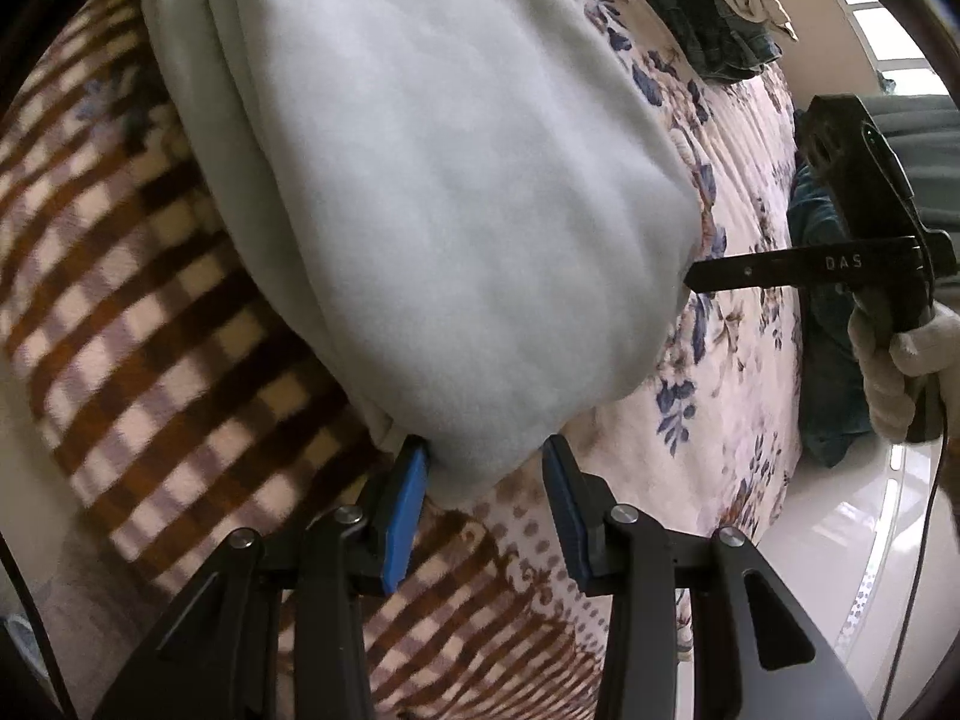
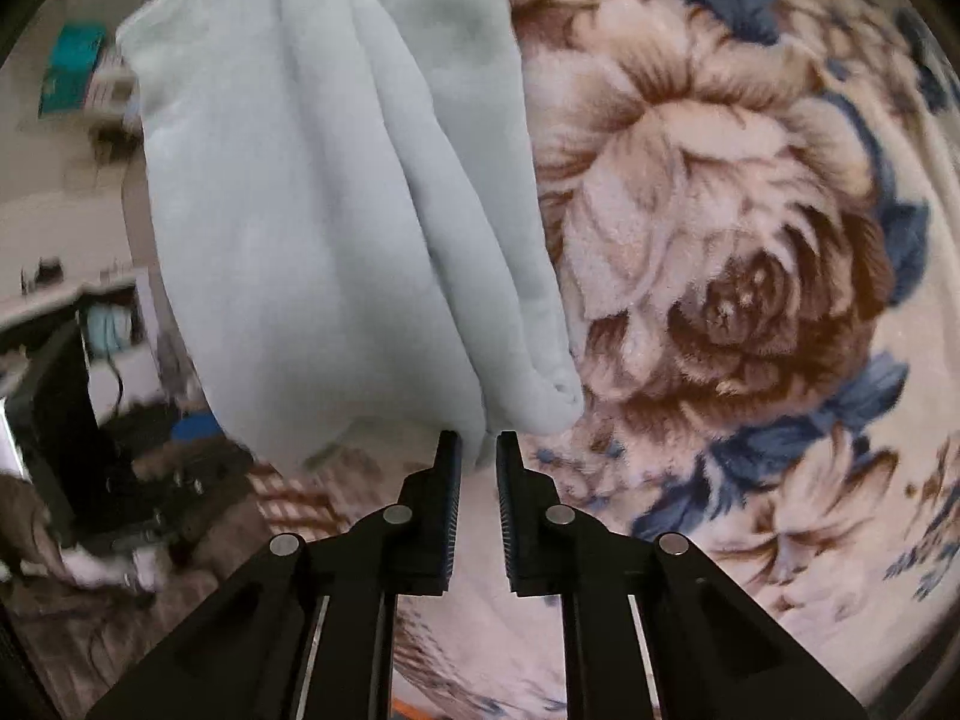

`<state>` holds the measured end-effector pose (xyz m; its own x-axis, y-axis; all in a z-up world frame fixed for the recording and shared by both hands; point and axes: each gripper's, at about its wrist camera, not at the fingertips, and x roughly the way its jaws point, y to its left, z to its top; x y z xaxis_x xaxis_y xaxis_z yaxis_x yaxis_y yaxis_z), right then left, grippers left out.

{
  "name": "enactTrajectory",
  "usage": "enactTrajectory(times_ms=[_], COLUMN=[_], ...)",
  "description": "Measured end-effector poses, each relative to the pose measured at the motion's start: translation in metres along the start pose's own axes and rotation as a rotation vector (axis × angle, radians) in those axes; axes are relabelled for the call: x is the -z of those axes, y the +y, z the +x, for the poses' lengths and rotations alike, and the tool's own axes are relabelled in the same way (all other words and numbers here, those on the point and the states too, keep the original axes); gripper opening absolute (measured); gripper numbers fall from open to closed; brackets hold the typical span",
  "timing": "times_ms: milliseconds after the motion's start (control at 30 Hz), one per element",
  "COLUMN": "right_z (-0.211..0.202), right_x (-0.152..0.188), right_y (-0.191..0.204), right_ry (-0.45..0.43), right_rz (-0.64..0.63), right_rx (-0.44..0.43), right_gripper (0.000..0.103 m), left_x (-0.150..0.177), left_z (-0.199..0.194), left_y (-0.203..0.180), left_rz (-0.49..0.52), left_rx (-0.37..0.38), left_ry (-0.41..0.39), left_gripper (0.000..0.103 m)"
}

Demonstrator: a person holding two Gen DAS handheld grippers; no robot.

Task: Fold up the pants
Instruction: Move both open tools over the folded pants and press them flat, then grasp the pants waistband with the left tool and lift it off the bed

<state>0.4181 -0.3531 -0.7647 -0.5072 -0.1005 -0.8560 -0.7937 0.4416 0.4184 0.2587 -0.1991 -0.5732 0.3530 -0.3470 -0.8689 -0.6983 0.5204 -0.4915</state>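
The pale blue-grey pants lie folded in thick layers on the patterned blanket. In the left wrist view my left gripper is open, its blue pads on either side of the near corner of the pants, not closed on it. My right gripper shows there from the side, its tips touching the right edge of the pants. In the right wrist view my right gripper has a narrow gap between its jaws, just below the folded edge of the pants; no cloth is clearly pinched.
The floral blanket covers the bed; a brown checked part lies to the left. Dark folded clothes sit at the far end. The bed's edge and a shiny white floor are at the right. Furniture clutter lies beyond the bed.
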Motion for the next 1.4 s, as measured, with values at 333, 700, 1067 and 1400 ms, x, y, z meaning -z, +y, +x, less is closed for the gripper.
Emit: enactTrajectory(times_ms=[333,700,1067,1400], right_z=[-0.033,-0.017,0.005,0.038], right_x=[0.057,0.024,-0.031,-0.065], right_y=[0.062,0.157,0.204,0.215], right_ry=[-0.363,-0.486,-0.486,-0.525], right_rz=[0.492,0.89,1.21,1.339], right_rx=[0.21,0.278,0.194,0.096], right_gripper=[0.09,0.091,0.091,0.091], left_x=[-0.056,-0.231,-0.372,-0.416], left_z=[-0.117,-0.157,-0.172,-0.121], left_y=[-0.011,0.057,0.133,0.234], left_rz=[0.163,0.329,0.341,-0.086], left_rx=[-0.2,-0.392,-0.32,0.021], left_ry=[-0.107,-0.159,-0.077,0.075], left_gripper=[0.102,0.102,0.102,0.102])
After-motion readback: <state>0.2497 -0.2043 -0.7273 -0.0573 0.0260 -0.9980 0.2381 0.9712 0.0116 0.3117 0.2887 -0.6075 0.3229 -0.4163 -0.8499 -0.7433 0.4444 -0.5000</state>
